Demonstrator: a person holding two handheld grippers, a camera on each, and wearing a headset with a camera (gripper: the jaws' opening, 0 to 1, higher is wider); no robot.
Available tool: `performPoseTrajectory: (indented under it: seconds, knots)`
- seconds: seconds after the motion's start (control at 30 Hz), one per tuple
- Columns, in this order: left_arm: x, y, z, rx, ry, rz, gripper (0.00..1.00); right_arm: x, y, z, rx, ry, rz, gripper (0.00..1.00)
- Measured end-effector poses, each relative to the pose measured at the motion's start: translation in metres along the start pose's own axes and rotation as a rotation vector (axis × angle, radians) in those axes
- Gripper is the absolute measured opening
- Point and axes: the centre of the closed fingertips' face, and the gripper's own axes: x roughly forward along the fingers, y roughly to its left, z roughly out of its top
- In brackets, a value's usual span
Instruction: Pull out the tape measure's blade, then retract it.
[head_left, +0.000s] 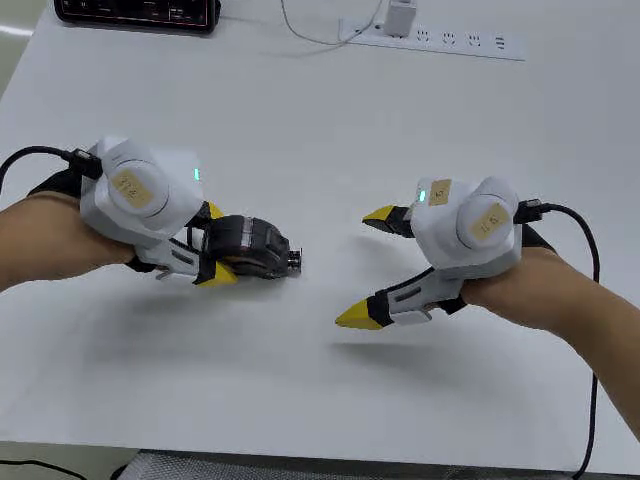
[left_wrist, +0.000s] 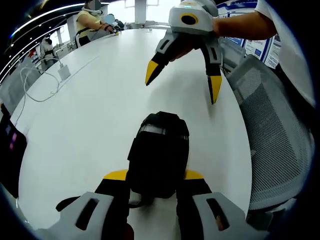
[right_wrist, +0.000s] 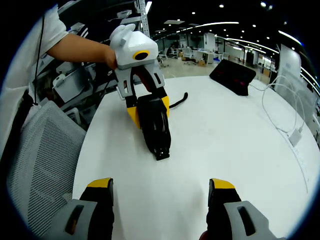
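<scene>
Right now my left gripper (head_left: 217, 245) is clamped on the black, round-bodied plastic tape measure (head_left: 255, 243), its two yellow-tipped jaws pressed against the case's opposite sides. The case rests on the plain white tabletop (head_left: 300, 130), left of the middle in the head view. Its small metal end hook (head_left: 295, 260) sits at the mouth of the case and points across toward my other tool. In the left gripper view the case fills the gap between my jaws and reaches out past their yellow tips.

My right gripper (head_left: 366, 266) is well apart from the tape measure, off to its right. The jaws are spread wide and hold nothing, and the yellow tips point toward the tape measure. In the right gripper view the tape measure lies straight ahead between my two jaws but well beyond them, hook end nearest me.

At the far edge of the table lies a long white power strip (head_left: 440, 40) with a white plug-in charger (head_left: 402, 18) standing in it. A flat black device (head_left: 140, 12) sits at the far left corner. A thin black cable (head_left: 590, 300) trails from the back of my right gripper. A grey mesh chair back (left_wrist: 270, 125) stands beside the table in the left gripper view.
</scene>
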Motion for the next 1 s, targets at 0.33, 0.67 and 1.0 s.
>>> performPoseTrajectory:
  seconds: [0.33, 0.67, 1.0]
  knots:
    - [0.001, 0.001, 0.000, 0.004, 0.004, 0.005, 0.30, 0.005, 0.000, 0.003, 0.005, -0.014, 0.004, 0.73]
    - [0.002, 0.001, -0.001, 0.016, 0.002, 0.014, 0.30, 0.015, -0.003, 0.010, 0.000, -0.046, 0.011, 0.67]
    - [0.002, 0.001, -0.002, 0.018, 0.015, 0.014, 0.30, 0.028, -0.007, 0.018, -0.018, -0.082, 0.017, 0.50]
